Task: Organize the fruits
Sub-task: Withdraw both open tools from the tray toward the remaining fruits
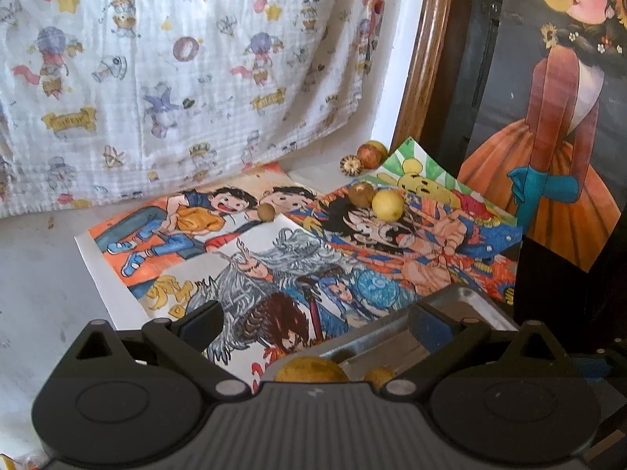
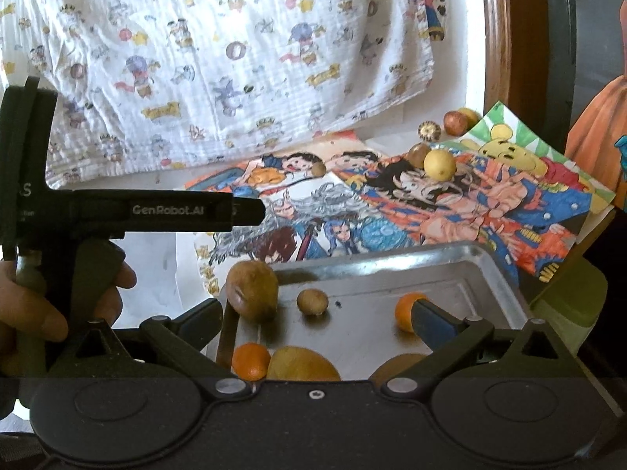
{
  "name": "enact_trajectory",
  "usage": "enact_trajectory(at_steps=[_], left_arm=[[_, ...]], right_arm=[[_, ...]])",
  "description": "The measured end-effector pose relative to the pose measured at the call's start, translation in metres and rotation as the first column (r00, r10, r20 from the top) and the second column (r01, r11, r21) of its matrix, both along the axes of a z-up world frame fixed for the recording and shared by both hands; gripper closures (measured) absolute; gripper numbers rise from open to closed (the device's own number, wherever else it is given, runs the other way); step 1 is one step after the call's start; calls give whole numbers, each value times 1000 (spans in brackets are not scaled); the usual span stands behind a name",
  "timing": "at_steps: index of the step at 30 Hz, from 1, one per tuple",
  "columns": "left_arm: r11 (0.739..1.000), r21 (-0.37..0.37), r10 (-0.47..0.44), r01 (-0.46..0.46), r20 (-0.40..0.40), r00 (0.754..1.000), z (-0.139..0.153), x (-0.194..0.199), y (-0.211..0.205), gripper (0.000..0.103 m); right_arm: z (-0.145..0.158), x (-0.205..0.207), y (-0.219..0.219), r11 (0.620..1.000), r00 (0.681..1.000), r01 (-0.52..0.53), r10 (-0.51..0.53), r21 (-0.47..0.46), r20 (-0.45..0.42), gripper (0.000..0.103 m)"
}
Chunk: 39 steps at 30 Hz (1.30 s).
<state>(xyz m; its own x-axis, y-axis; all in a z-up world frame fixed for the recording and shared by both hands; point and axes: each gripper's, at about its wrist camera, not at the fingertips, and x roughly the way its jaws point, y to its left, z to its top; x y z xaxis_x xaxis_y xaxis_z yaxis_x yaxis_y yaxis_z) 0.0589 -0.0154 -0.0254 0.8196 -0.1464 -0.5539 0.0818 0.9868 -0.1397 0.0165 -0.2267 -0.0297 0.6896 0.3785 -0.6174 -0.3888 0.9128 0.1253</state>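
My left gripper (image 1: 315, 319) gapes wide and empty at the metal tray's (image 2: 392, 264) left edge; my hand (image 2: 35, 313) on it is half hidden. My right gripper (image 2: 317, 313) spreads wide over the tray, its right finger (image 2: 433, 319) covering part of an orange (image 2: 403, 309). Beyond the tray a lemon (image 2: 439, 164) sits on the cartoon posters (image 2: 490, 203).

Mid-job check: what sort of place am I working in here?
Probably a home, perhaps a child's room: a cartoon-print cloth hangs behind, colored cartoon drawings cover the surface, and loose fruit sits in a metal tray.
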Motion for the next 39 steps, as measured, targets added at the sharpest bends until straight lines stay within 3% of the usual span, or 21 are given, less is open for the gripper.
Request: enact_trajectory(at_steps=[17,39], left_arm=[[1000,14,4,-5,56,998,29,-1,1,1],[999,31,14,-16,51,999,29,28,3,1]], right_arm=[[42,8,-11,1000,995,31,-31,2,100,1],[59,51,-23,999,989,49,-48,-3,138,1]])
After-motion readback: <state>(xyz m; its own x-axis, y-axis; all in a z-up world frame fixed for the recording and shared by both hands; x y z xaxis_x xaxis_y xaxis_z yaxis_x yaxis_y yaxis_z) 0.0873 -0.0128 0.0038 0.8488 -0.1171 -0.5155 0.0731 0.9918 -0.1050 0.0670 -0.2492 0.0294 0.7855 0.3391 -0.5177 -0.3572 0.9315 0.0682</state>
